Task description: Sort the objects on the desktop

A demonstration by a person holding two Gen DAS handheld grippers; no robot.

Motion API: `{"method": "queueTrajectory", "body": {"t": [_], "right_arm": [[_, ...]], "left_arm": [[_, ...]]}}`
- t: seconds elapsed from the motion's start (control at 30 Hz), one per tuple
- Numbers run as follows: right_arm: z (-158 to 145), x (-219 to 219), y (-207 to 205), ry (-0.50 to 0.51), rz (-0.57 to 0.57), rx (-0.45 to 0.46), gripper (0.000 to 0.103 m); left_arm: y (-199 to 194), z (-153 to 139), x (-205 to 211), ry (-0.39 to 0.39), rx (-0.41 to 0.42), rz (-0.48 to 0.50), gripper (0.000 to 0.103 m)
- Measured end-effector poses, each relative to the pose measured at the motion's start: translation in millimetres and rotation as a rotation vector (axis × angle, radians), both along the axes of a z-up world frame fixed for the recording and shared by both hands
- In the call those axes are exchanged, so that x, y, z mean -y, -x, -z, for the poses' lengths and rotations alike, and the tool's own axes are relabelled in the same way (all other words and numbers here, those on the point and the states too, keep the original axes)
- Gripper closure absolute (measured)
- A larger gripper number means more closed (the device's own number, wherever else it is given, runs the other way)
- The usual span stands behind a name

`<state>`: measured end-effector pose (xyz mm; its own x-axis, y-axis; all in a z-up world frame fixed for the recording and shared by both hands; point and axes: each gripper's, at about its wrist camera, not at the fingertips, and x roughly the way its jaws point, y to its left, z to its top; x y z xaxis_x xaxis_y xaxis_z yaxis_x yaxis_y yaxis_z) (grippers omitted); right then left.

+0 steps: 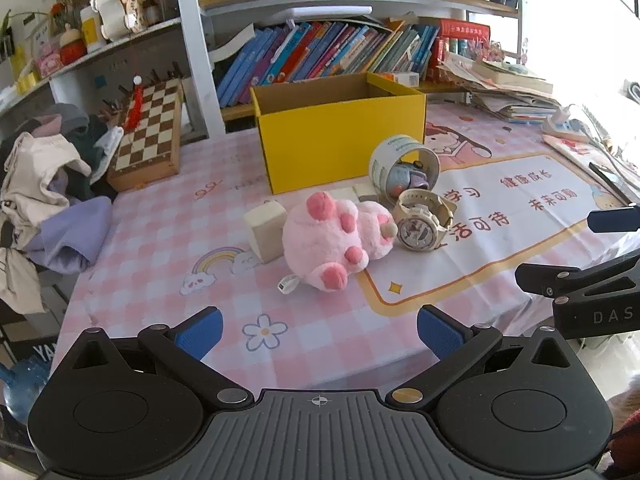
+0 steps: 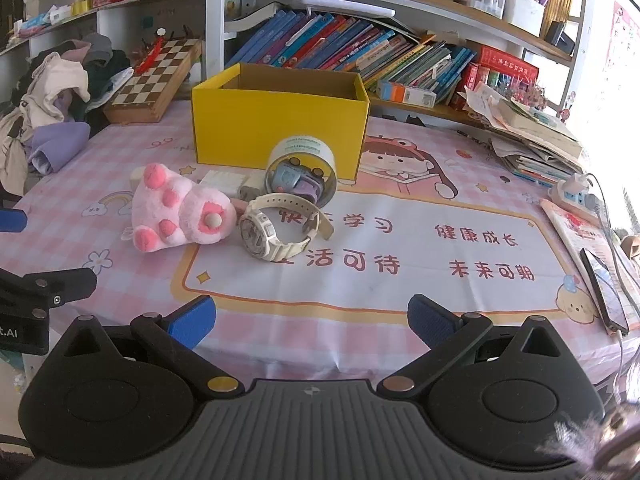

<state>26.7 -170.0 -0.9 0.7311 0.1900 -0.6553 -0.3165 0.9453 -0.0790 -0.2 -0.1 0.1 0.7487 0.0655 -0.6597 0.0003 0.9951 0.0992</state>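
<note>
Mid-frame there's a pink plush toy (image 1: 334, 240) flopped on its side, touching a cream wristwatch (image 1: 421, 220) to its right. Just above them, a tipped-over round tin (image 1: 402, 164) lies against the open yellow box (image 1: 340, 136).

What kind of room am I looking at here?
Probably a child's study desk at home: a shelf of colourful books, a cartoon desk mat and a pink plush toy beside a yellow box.

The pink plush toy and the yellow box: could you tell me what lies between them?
Pale rectangular blocks lie between the pink plush toy and the yellow box, clearest in the right wrist view.
</note>
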Motion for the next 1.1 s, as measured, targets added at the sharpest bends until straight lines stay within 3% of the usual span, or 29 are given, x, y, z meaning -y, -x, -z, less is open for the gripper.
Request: {"method": "queueTrajectory", "body": {"t": [0.27, 1.1], "right_arm": [[1.8, -0.5, 0.7, 0.002, 0.000, 0.002, 0.000], [3.0, -0.9, -3.3, 0.010, -0.007, -0.020, 0.000]], "left_arm": [[-4.5, 2.0, 3.2, 0.010, -0.047, 0.012, 0.000], [-3.9, 1.0, -2.6, 0.025, -0.048, 0.017, 0.000]]}}
